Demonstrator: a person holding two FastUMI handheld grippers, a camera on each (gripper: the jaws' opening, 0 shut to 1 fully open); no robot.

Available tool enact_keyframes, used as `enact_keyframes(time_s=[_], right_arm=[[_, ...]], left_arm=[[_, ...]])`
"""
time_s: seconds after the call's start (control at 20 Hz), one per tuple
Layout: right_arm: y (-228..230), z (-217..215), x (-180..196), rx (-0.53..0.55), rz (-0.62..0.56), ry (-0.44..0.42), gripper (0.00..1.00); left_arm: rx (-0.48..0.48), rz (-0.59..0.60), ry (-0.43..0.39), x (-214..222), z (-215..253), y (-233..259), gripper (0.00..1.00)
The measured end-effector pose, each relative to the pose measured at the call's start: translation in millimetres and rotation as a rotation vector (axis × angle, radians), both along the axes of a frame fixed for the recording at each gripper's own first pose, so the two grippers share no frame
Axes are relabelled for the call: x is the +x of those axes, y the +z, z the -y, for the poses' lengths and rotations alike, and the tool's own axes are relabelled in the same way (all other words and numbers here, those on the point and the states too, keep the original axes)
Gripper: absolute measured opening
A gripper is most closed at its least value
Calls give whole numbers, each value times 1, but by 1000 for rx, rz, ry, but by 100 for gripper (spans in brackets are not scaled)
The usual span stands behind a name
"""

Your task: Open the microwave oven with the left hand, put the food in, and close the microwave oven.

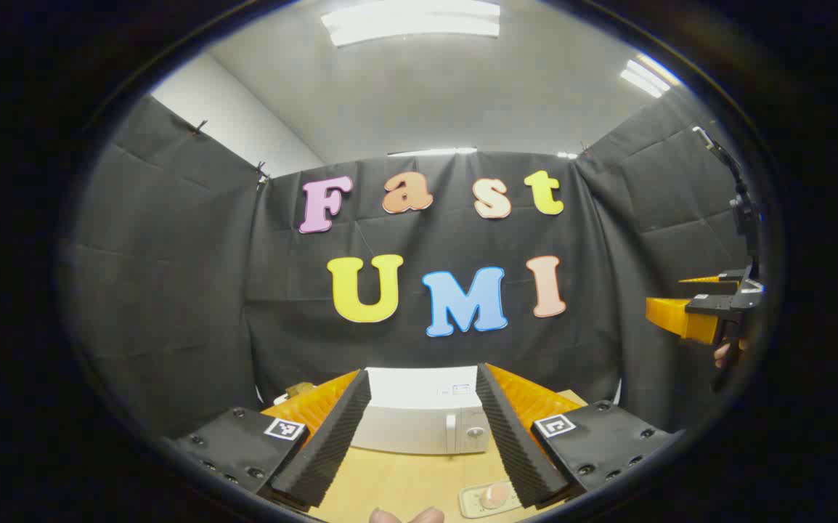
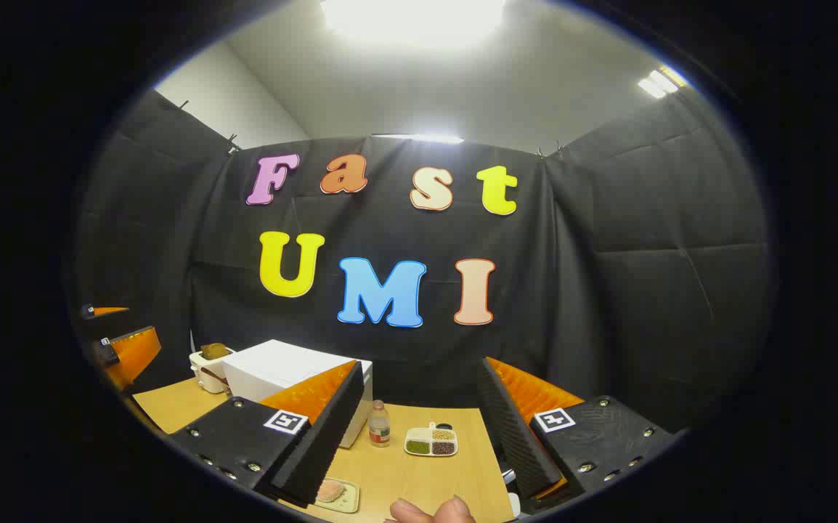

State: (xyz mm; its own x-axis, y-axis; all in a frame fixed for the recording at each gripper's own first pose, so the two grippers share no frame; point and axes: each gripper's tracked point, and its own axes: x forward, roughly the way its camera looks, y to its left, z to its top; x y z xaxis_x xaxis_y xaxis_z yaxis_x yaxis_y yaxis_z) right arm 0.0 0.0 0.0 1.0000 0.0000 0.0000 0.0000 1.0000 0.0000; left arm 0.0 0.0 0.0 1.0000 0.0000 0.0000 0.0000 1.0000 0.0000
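The white microwave (image 1: 419,421) stands at the back of the wooden table (image 1: 397,483) with its door shut, handle and knob on its right side. My left gripper (image 1: 421,374) hovers open in front of it, nothing between its fingers. The food, a pinkish bun on a small pale tray (image 1: 493,497), lies near the table's front. In the right gripper view the microwave (image 2: 281,367) is to the left and the food tray (image 2: 332,492) sits low by the left finger. My right gripper (image 2: 419,367) is open and empty above the table (image 2: 419,479).
A small bottle (image 2: 379,425) and a divided dish of grains (image 2: 431,441) stand right of the microwave. A white container (image 2: 208,367) with something brown sits to its left. A hand holds the right gripper (image 1: 664,294) at the far right, high above the table.
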Motion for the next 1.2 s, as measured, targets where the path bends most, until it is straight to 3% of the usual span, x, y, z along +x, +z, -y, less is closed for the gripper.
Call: enact_keyframes(time_s=[0.85, 1.2], right_arm=[[-15, 26, 10, 43, -24, 23, 97], [-19, 46, 34, 61, -21, 78, 97]], left_arm=[[28, -28, 13, 3, 26, -3, 99], [48, -51, 68, 12, 48, -6, 99]])
